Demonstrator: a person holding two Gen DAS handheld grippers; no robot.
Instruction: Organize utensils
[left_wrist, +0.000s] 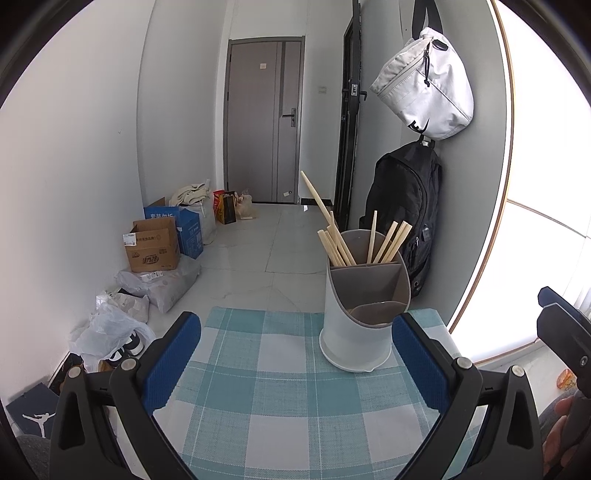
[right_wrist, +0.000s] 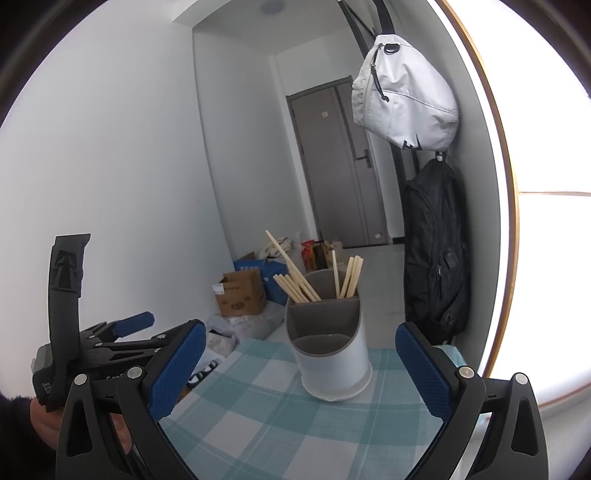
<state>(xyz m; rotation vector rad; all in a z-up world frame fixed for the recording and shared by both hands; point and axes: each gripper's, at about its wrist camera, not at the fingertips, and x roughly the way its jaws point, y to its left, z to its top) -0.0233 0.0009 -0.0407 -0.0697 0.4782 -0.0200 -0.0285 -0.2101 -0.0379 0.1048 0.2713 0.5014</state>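
On the desk, both grippers (left, right) gape wide and empty near the holder, whose leaning chopsticks a careless nudge might topple.

Support surface: small table covered by a teal-and-white checked cloth, woven texture visible. One item stands directly on it: an upright white utensil holder with a grey divided insert, near the far right corner. Wooden chopsticks lean in its rear compartments; its front compartment is empty. The cloth's far edge drops to a pale tiled floor.
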